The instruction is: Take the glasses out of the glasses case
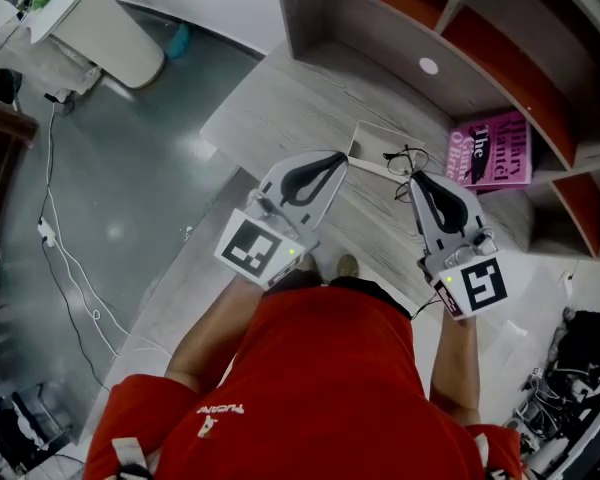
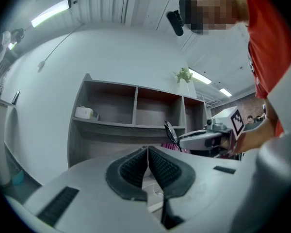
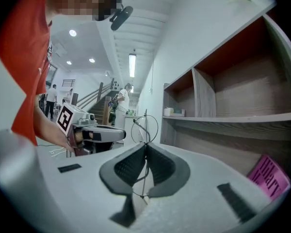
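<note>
Right gripper (image 1: 417,178), glasses (image 1: 407,157), "Hilary Mantel" book (image 1: 495,151)

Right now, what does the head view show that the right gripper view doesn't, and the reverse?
Head view only: the white glasses case on the desk, cables on the floor. Right gripper view only: people by a staircase, a small box on the shelf. Both: the glasses clamped in the right gripper, the shut left gripper, the pink book.

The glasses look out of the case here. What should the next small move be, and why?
Probably lower the right gripper and set the glasses on the bare desk beside the glasses case. Its jaws are shut on the thin frame, held in the air, and the left gripper is shut and empty.
</note>
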{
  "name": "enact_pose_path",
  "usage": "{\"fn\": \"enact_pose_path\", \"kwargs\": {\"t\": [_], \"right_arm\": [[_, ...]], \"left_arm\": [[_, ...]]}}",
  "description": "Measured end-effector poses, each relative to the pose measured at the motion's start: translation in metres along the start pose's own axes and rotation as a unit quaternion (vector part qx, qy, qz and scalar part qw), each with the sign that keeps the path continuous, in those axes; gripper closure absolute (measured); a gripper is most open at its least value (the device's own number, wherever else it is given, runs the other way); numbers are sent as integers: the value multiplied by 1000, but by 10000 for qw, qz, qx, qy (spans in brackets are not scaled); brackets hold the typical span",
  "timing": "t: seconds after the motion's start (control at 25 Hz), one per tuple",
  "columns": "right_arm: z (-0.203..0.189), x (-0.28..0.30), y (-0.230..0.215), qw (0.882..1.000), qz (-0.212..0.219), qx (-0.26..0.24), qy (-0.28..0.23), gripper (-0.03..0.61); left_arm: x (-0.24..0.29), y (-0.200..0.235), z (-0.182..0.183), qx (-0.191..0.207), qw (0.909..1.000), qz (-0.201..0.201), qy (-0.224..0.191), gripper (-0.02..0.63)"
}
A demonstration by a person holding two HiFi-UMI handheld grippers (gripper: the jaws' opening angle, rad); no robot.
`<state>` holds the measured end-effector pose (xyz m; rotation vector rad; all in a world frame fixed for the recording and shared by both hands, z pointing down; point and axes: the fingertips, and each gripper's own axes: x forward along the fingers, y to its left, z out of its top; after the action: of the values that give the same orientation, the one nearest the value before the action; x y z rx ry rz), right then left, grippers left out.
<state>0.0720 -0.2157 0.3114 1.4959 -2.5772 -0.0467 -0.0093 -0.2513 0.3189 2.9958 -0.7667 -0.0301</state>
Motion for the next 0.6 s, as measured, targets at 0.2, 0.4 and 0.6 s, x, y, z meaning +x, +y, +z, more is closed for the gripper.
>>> {"fn": "enact_pose_path", "kwargs": {"t": [0.2, 0.4, 0.6], "right_arm": [[0, -6, -1, 10000, -49, 0, -4, 560], [-2, -6, -1, 10000, -45, 1, 1, 560], [-4, -5, 1, 10000, -17, -9, -10, 560]], "left_arm": [[3, -3, 4, 5, 10000, 8, -63, 600], [3, -1, 4, 24, 10000, 21, -76, 600], [0, -1, 1, 10, 10000, 32, -27, 600]]}}
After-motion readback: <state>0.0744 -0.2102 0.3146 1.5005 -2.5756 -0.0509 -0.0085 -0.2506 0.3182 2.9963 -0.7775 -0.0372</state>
